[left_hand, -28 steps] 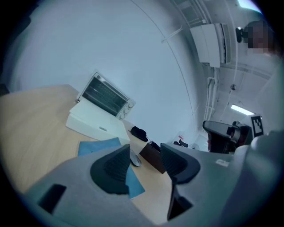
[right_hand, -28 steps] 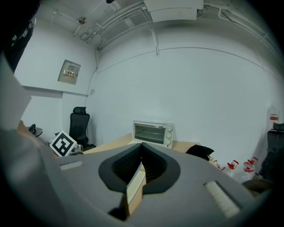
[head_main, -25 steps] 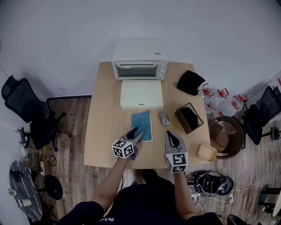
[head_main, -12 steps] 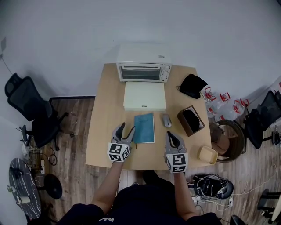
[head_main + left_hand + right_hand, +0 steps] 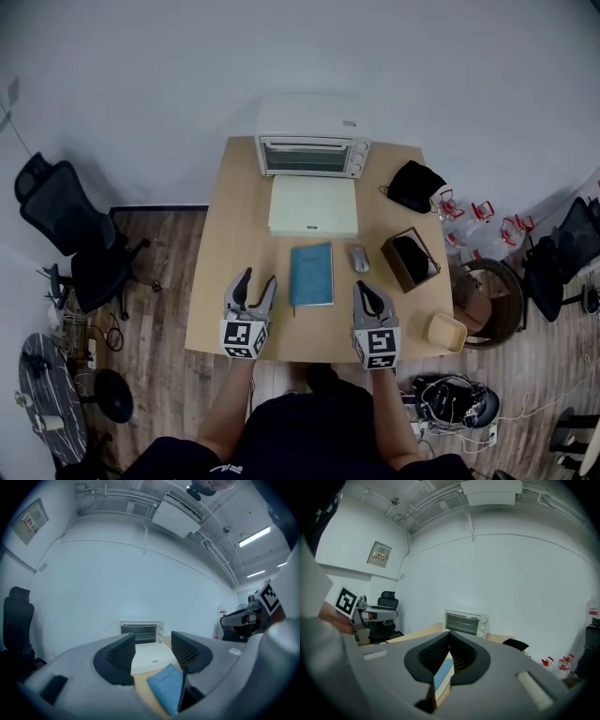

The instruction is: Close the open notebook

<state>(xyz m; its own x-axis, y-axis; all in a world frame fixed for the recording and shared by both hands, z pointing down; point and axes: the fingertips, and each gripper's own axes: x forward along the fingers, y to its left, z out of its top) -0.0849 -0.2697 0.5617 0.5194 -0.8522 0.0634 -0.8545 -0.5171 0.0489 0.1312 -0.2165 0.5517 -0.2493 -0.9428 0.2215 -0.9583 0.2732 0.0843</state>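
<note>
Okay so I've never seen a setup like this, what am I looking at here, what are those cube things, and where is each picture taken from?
There is no robot here. A person at a table holds a tool in each hand: the left tongs and the right tongs. The patterned cubes are part of those tools.

The overhead picture comes from a camera on the person's head, looking steeply down. The other two come from cameras riding on each tool, looking along its jaws.

On the table are a toaster oven, a flat cream box, a blue notebook lying closed, a mouse, a brown box and a black pouch.

The left tongs have just been opening, and their jaws stand apart with nothing between them. The right tongs' jaws meet at the tips and grip nothing.
</note>
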